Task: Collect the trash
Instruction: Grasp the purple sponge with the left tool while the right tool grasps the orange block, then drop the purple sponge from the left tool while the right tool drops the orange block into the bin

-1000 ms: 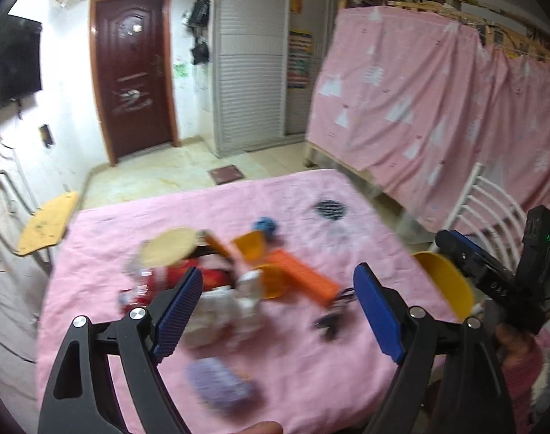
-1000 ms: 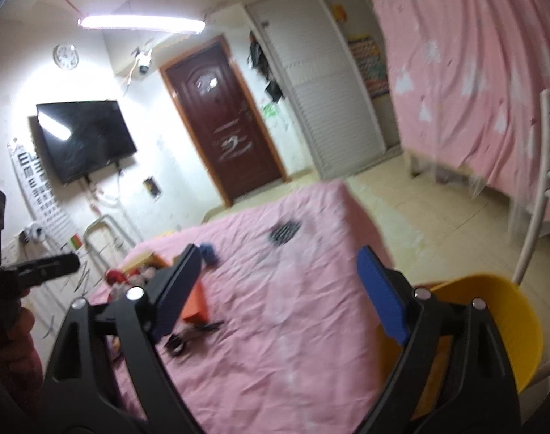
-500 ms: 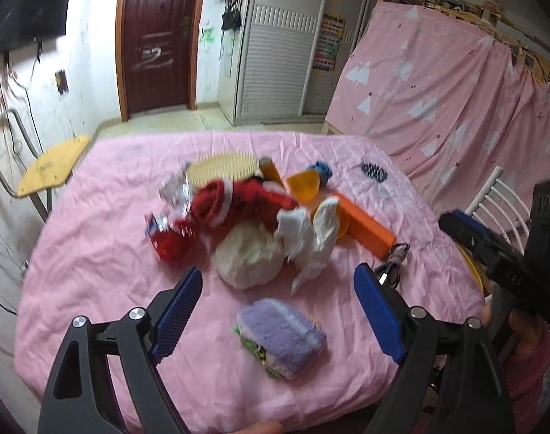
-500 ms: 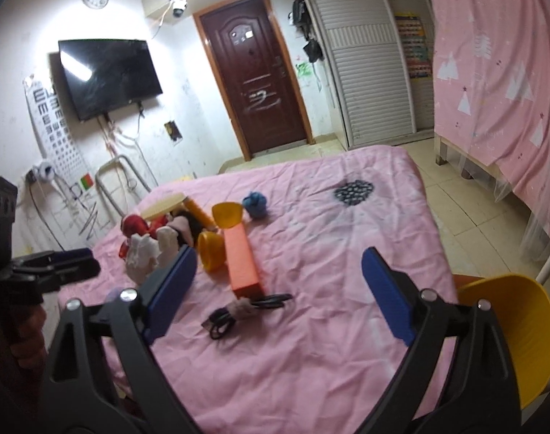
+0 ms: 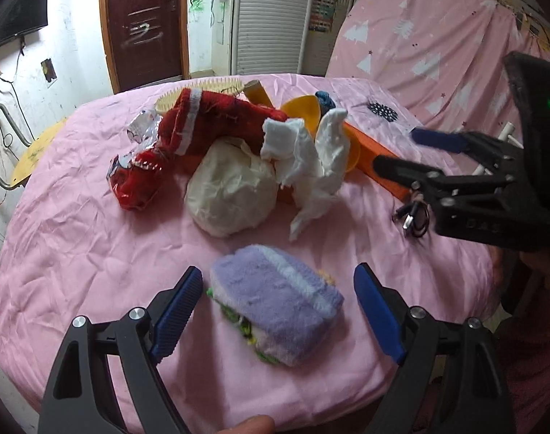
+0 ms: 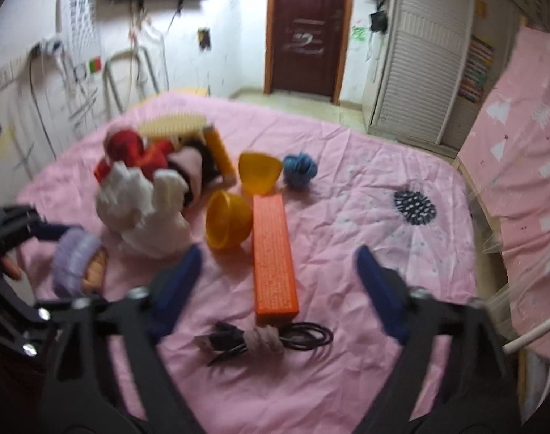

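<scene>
A pile lies on the pink-covered table: crumpled white tissue, a cream crumpled paper ball, a red wrapper and a red-and-white cloth. My left gripper is open, its jaws either side of a purple fuzzy item near the front edge. My right gripper is open above an orange box and a coiled black cable. The tissue and the purple item also show in the right wrist view.
Two yellow bowls, a blue yarn ball, a tan brush and a black spiky brush lie on the table. A pink curtain hangs at right. A yellow stool stands at left.
Both grippers have tilted down and moved closer to the table. The left one now brackets the purple item; the right one now hovers over the orange box and cable.
</scene>
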A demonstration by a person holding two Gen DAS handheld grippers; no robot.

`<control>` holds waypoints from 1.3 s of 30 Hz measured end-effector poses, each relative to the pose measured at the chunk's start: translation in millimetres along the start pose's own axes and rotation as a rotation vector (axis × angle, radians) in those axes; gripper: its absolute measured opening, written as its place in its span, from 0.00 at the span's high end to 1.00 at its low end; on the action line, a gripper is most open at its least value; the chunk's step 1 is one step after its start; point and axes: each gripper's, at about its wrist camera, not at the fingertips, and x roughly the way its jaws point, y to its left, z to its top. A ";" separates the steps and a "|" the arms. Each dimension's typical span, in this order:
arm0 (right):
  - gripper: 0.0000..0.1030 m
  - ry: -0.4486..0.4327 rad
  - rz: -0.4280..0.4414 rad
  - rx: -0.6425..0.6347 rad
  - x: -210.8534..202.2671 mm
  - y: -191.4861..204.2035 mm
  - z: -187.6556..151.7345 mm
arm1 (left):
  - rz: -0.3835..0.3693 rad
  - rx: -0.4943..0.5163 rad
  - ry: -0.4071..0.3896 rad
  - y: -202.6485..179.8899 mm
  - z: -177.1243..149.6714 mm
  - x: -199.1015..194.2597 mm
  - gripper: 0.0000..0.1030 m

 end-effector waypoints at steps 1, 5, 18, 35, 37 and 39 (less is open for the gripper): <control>0.33 0.009 0.001 -0.007 3.0 -0.1 -0.3 | 0.004 -0.005 -0.006 0.1 1.1 0.6 0.29; 0.36 0.034 0.004 -0.016 14.0 -5.0 -0.1 | 0.068 0.035 -0.031 -7.9 3.1 4.0 0.56; 0.78 0.026 0.114 0.028 13.3 -15.1 -5.5 | 0.104 0.052 -0.053 -21.6 13.1 -1.2 0.84; 0.78 -0.320 0.008 0.340 -95.0 -106.0 -45.8 | 0.010 0.104 -0.149 -78.8 65.3 -40.6 0.84; 0.78 -0.342 -0.034 0.371 -110.7 -122.7 -55.5 | -0.009 0.125 -0.162 -98.3 73.7 -41.6 0.84; 0.78 -0.364 -0.085 0.416 -128.1 -143.5 -68.3 | -0.044 0.146 -0.166 -120.6 82.3 -40.4 0.84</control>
